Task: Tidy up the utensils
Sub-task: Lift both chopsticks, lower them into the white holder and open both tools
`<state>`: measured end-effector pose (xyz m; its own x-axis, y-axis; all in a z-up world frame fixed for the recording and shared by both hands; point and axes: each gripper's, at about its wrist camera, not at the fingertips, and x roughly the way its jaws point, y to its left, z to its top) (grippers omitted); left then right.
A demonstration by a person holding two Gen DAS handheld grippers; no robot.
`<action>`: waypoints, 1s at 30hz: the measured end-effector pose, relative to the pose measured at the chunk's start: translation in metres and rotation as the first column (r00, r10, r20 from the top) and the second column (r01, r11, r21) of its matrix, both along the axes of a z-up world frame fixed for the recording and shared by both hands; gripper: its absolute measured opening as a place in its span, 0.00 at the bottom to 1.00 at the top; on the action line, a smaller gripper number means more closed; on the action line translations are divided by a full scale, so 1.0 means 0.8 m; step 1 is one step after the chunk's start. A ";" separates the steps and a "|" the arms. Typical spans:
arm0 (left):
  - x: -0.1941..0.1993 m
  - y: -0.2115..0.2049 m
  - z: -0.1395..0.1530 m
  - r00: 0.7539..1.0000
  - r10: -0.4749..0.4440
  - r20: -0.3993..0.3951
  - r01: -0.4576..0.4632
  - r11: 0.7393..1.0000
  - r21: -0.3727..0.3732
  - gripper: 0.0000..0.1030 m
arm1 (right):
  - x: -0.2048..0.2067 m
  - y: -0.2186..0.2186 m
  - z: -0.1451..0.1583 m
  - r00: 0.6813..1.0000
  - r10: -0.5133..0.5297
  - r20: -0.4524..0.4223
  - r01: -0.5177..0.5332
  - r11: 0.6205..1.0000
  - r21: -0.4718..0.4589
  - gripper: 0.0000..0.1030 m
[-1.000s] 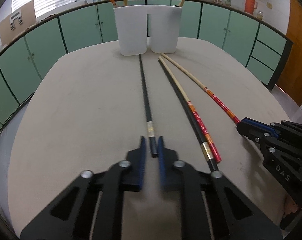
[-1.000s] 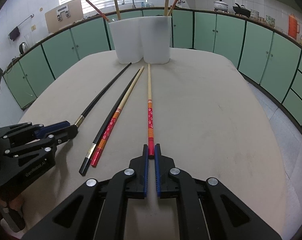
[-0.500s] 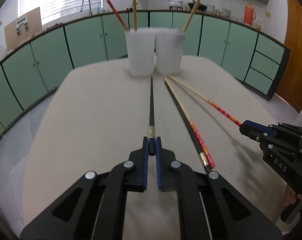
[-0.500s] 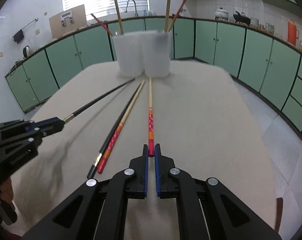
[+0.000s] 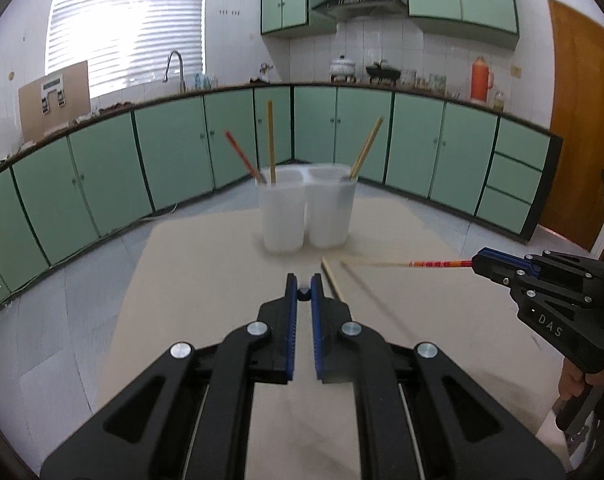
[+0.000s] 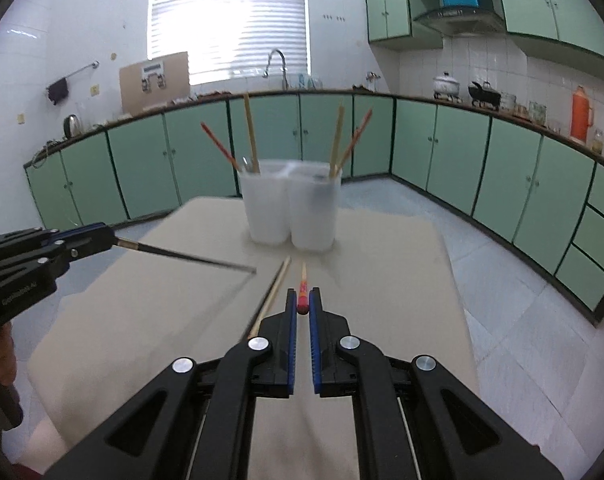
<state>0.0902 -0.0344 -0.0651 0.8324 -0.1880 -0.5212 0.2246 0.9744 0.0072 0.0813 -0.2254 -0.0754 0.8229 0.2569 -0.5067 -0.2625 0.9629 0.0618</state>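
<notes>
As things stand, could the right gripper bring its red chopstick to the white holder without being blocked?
Probably yes. The right gripper is shut on the red chopstick, which points straight at the white holder; the left gripper and its black chopstick sit off to the side.

Loose chopsticks (image 5: 366, 292) motion-blurred on table, lower ends hidden behind left hand-held gripper (image 5: 303, 286)

The white holder (image 6: 289, 208) stands at the far middle of the table (image 6: 402, 280), chopsticks (image 6: 251, 136) jutting from its top. Two loose chopsticks (image 6: 272, 298) lie in the middle; bare table lies open left and right.
</notes>
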 end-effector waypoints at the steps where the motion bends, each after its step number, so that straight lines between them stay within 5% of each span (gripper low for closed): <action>1: 0.001 0.000 0.006 1.000 -0.005 0.008 0.005 1.000 -0.007 0.06 | 0.002 -0.002 0.010 1.000 0.011 0.010 -0.011 1.000 0.011 0.06; 18: 0.031 -0.005 0.080 0.993 -0.071 0.091 0.076 0.996 -0.053 0.06 | 0.053 -0.007 0.109 0.986 0.168 0.020 -0.169 0.983 0.074 0.06; 30: 0.073 -0.028 0.138 0.976 -0.105 0.192 0.119 0.991 -0.062 0.06 | 0.091 -0.003 0.181 0.972 0.189 0.138 -0.198 0.978 0.057 0.06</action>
